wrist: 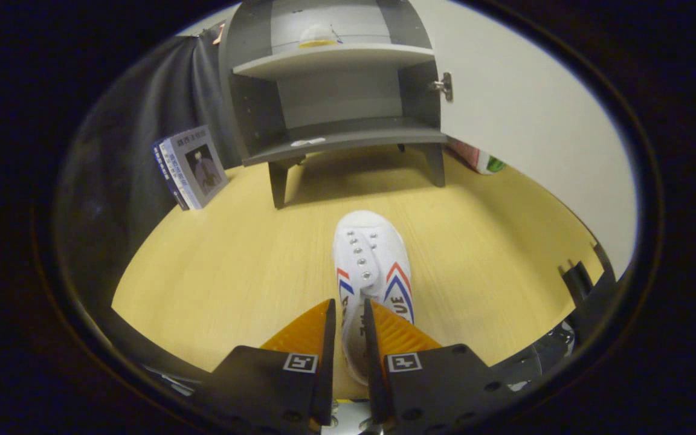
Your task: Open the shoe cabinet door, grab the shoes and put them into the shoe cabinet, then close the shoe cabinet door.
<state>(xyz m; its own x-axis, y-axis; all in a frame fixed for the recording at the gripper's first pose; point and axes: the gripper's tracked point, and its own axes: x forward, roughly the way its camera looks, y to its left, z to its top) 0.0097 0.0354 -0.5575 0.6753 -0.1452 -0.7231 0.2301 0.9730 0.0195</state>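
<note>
One white shoe [372, 266] sits clamped at its heel between the claw [350, 314] fingers — toe pointing straight ahead toward the open shoe cabinet [336, 90] beyond.

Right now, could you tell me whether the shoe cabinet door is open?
Open: the door stands swung aside, shelves exposed.

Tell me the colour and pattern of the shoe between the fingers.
White shoe with red and blue chevron stripes on its sides, seen in the gripper view; the gripper is shut on it.
</note>
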